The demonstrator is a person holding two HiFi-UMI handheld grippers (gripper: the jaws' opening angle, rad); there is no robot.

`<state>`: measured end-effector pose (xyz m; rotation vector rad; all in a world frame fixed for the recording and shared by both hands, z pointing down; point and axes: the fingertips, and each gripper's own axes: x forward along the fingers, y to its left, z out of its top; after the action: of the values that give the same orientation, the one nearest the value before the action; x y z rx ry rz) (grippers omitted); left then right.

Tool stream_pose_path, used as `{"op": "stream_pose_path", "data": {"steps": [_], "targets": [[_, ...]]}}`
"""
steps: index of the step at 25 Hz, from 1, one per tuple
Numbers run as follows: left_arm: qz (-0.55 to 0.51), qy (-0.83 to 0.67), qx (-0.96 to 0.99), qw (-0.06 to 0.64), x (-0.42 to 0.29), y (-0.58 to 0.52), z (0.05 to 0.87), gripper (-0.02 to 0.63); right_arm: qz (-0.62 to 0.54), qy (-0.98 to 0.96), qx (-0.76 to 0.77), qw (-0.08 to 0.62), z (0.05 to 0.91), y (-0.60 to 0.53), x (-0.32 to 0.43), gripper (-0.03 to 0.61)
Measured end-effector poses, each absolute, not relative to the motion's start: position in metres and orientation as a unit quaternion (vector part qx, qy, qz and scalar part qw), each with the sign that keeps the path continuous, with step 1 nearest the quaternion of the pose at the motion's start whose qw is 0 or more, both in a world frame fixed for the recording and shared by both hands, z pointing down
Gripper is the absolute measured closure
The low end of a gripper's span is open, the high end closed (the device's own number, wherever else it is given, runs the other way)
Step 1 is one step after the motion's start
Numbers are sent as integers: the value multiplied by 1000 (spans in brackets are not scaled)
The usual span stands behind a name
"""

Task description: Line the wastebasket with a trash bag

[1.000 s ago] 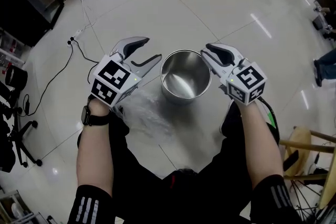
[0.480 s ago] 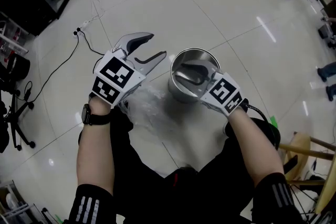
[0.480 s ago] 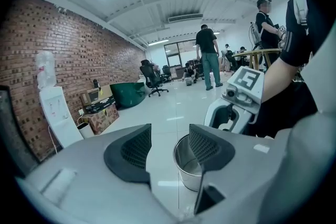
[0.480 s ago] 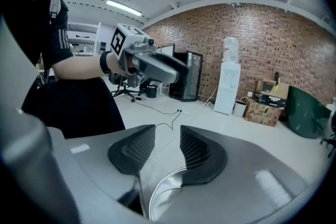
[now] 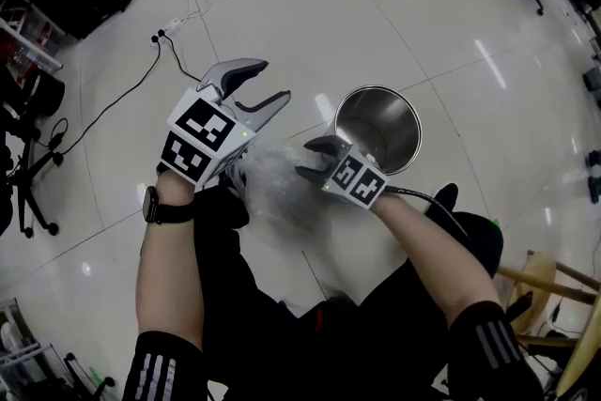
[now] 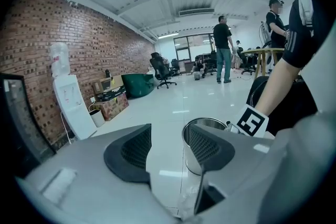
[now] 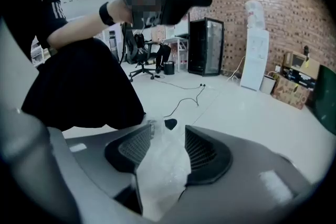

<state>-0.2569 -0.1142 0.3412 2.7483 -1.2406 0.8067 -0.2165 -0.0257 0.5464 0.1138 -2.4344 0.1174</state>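
**Trash bag.** The trash bag (image 5: 274, 186) is a crumpled wad of clear film. It sits wholly outside the wastebasket, low in front of your knees and between your two grippers. Its mouth is not opened out. I cannot tell whether its lower end rests on the floor (image 5: 310, 23).

**Right gripper.** Your right gripper (image 5: 313, 158) points into the wad. Its jaws are opening with a fold of the film standing between the pads, so the film is loose there rather than pinched.

**Left gripper.** Your left gripper (image 5: 267, 82) is released, with its jaws apart and nothing between the pads. A wisp of film shows low at the root of the jaws, and I cannot say whether it is caught there.

**Wastebasket.** The wastebasket (image 5: 362, 122) is bare steel. It stands upright, empty and unlined on the floor, just beyond the right gripper.

**Risks, as judged:**
- With neither claw clamped, the wad may slump to the floor and cost you a fresh pick.
- Gripping the bunched film blind would likely take several layers at once, and the mouth would then not open.
- Thin film may snag or tear on the ribbed pads.
- The floor is glossy and nothing steadies the basket, so a push on its rim could slide or tip it.
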Motion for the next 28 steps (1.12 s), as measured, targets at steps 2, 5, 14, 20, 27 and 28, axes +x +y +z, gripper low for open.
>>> {"op": "stream_pose_path", "data": {"steps": [2, 5, 14, 20, 27, 28], "targets": [[270, -403, 874, 18, -270, -111, 348, 393, 50, -927, 37, 370, 577, -18, -226, 343], [278, -405, 870, 28, -284, -105, 355, 393, 38, -911, 32, 409, 617, -7, -239, 298], [266, -402, 876, 29, -298, -94, 350, 393, -4, -884, 32, 467, 686, 19, -287, 272], [275, -409, 870, 36, -309, -91, 357, 393, 73, -848, 60, 522, 750, 6, -261, 272], [271, -407, 872, 35, -306, -92, 358, 393, 104, -819, 48, 562, 796, 16, -243, 284], [270, -406, 872, 35, -305, -93, 357, 393, 106, -817, 49, 565, 798, 17, -243, 307]]}}
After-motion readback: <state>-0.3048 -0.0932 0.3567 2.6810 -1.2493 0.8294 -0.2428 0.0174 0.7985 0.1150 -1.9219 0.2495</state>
